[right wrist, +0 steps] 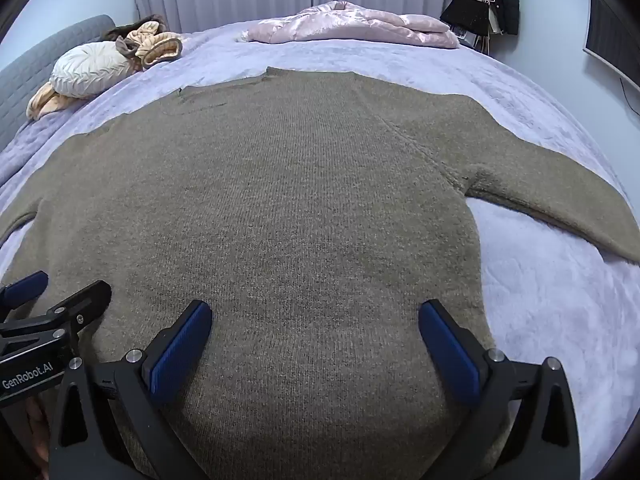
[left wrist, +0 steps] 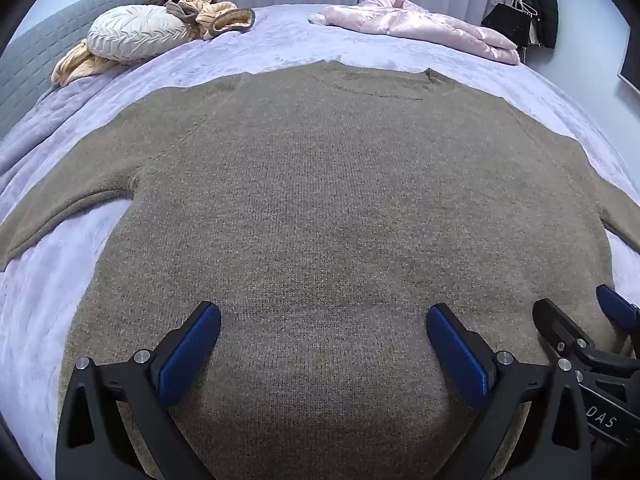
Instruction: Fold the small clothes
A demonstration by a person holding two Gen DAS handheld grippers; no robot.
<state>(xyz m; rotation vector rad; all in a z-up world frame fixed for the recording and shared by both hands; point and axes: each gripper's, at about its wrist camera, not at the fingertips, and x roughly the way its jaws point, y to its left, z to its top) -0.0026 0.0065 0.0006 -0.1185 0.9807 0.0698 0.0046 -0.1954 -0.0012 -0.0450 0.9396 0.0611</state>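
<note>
Both tools (left wrist: 323,322) (right wrist: 315,318) hover above flat sweater (left wrist: 340,200).

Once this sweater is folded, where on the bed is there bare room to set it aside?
Free: the lavender blanket right of the brown sweater, below its sleeve; the matching patch on the left; the strip between sweater collar and pink quilted jacket. Crowded: the far-left corner, with the round cushion and bunched tan garment.

Each black claw (left wrist: 324,354) (right wrist: 315,350) has blue ribbed pads, silver screws.
</note>
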